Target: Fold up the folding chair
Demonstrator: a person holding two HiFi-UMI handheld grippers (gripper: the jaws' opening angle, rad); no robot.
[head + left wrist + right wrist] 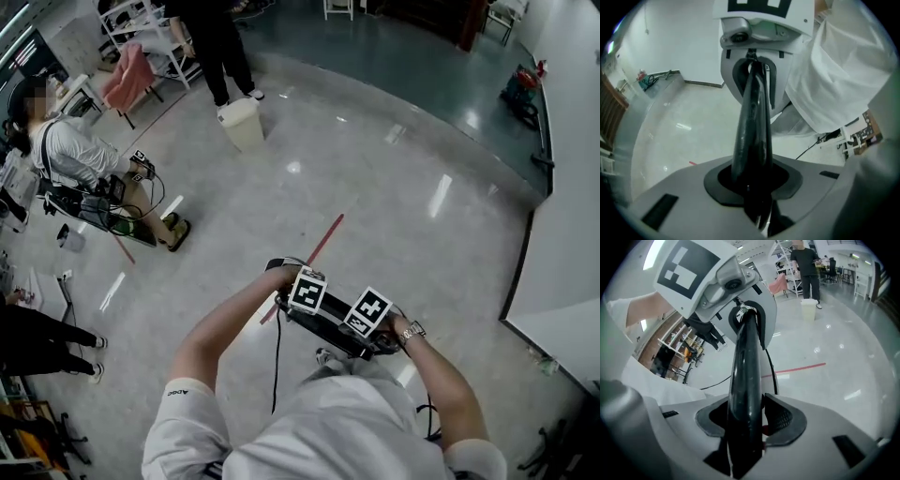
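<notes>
Left gripper [757, 202] and right gripper [745, 437], each clamped on the same black chair bar [330, 332], held close before the person [356, 433]; its long axis runs straight from 1 gripper to the other.

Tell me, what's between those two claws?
The folding chair's black bar spans from the left claw to the right claw, both clamped on it; either gripper view shows it.
</notes>
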